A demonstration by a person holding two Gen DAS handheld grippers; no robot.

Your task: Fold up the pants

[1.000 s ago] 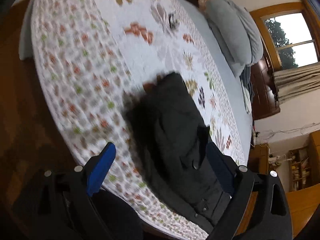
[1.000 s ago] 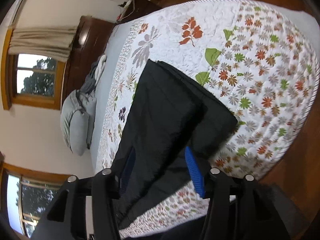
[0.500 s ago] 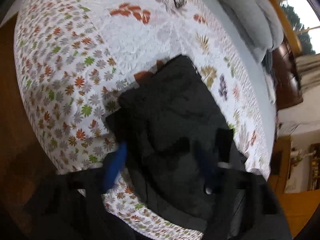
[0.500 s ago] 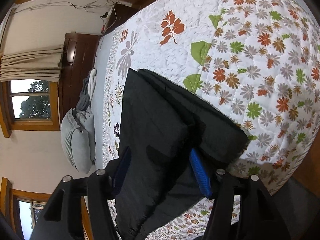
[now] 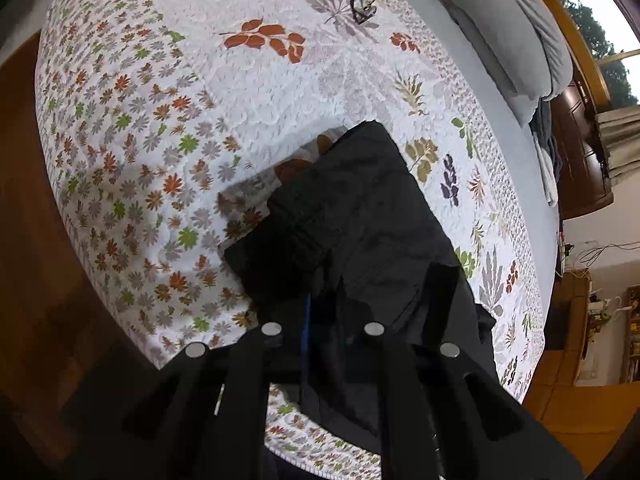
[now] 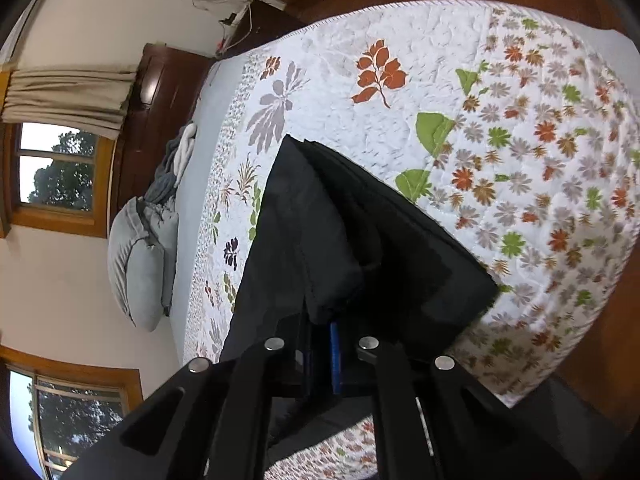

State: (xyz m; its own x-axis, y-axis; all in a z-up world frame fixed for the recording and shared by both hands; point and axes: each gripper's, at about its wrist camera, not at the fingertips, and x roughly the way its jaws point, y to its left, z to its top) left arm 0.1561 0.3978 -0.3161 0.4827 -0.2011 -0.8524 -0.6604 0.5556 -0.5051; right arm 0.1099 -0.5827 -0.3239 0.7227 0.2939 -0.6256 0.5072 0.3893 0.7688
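Observation:
Black pants (image 5: pixel 360 216) lie partly folded on a white quilt with a leaf print (image 5: pixel 192 92), near the bed's near edge. In the left wrist view my left gripper (image 5: pixel 320 320) is shut on the near edge of the pants, its blue pads almost hidden by cloth. In the right wrist view the pants (image 6: pixel 320 220) show stacked folded layers. My right gripper (image 6: pixel 322 344) is shut on the near edge of a fold, with a blue pad showing.
A pair of glasses (image 5: pixel 362 4) lies on the quilt farther up the bed. Grey pillows (image 5: pixel 516 28) sit at the head, also in the right wrist view (image 6: pixel 140 264). Wooden floor (image 5: pixel 24 240) borders the bed. Windows and a dark wooden cabinet (image 6: pixel 156 100) stand behind.
Both grippers were open and straddling the pants; they have moved in and closed on the near edge of the cloth.

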